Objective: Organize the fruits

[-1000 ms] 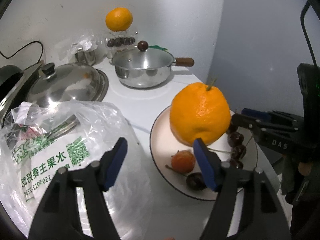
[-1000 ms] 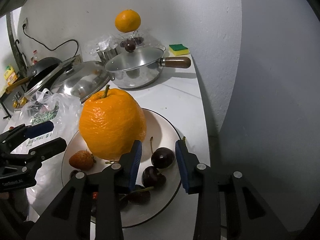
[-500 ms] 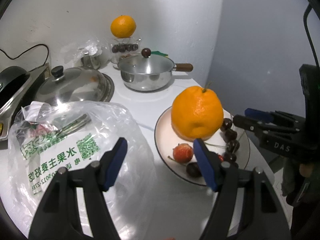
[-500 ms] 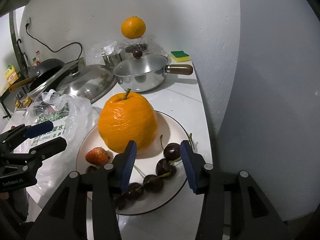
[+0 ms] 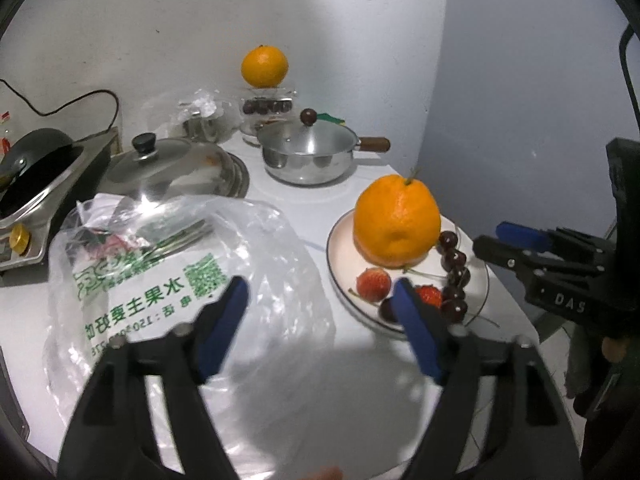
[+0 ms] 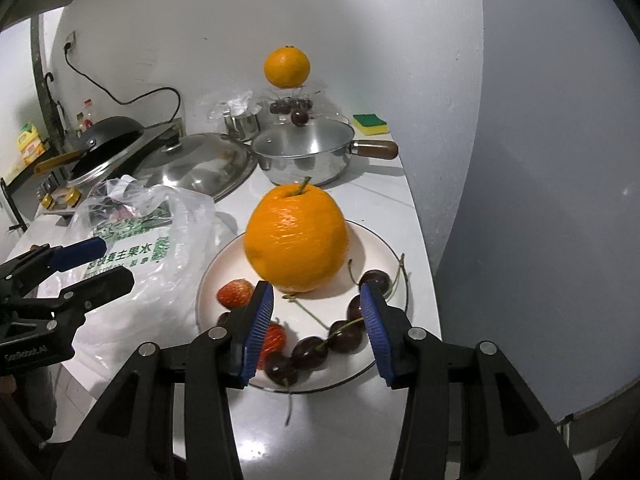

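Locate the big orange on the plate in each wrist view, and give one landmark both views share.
Left wrist view: the big orange sits right of centre, at the back of the plate.
Right wrist view: the big orange sits at centre, above the right gripper.
Shared landmark: the steel pan with the wooden handle, behind the orange in both.
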`<state>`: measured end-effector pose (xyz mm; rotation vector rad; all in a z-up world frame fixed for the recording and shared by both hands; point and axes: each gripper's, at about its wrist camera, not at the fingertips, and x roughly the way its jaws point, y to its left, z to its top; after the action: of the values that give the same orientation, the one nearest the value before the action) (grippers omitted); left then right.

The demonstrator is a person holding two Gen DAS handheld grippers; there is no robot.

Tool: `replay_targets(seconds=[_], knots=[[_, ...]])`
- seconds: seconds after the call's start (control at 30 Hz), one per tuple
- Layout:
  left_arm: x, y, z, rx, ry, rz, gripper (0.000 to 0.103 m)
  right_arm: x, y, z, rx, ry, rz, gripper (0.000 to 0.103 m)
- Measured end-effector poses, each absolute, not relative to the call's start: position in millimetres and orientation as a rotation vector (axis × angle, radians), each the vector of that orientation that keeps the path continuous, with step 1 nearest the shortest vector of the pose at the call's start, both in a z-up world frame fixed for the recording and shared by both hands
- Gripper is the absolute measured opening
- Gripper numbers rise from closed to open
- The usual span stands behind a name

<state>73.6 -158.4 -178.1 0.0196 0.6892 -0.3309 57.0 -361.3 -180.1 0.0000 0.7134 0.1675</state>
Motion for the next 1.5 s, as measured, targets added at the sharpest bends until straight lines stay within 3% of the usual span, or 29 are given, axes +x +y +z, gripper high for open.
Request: replay_targets(seconds=[0.83,0.9,1.07,1.2,1.33,1.4,1.5], knots=[[-21.8,-76.8,-145.0,0.001,0.562,-0.265,0.087,-17.3,-280.5,-151.5,-0.053,0.628,0.209,0.049],[-31.6,-71.0,-137.0,0.004,0.536,-0.264,0.087,-25.6,-274.4,-143.6,-0.060,0.607,0.207,0.056],[-53.2,-59.9,-116.6,-0.001,0.464,-0.259,0.087,-48.9,-260.8,-121.8,-0.070,0.540,0.195,0.057],[-72.5,-50.9,-97.5,0.001,0.406,-0.244,0.096,-69.8,-253.1,-98.4,-0.069,0.469,0.182,0.062],[-87.6,-43.0,-75.8,0.008,0.366,-0.228,0.096,-86.9,-248.4,-74.4,-0.064,0.399,0.172,0.066],[-97.2,-38.4,-61.7,0.011,0.330,-0.204,0.096,-96.1,-246.2,-60.3,-0.063,0.363,0.170,0.074],[-110.3,-34.0,-43.3,0.015,0.269,-0.191,0.096,-106.1,-243.8,-44.5,-0.065,0.320,0.167,0.079]])
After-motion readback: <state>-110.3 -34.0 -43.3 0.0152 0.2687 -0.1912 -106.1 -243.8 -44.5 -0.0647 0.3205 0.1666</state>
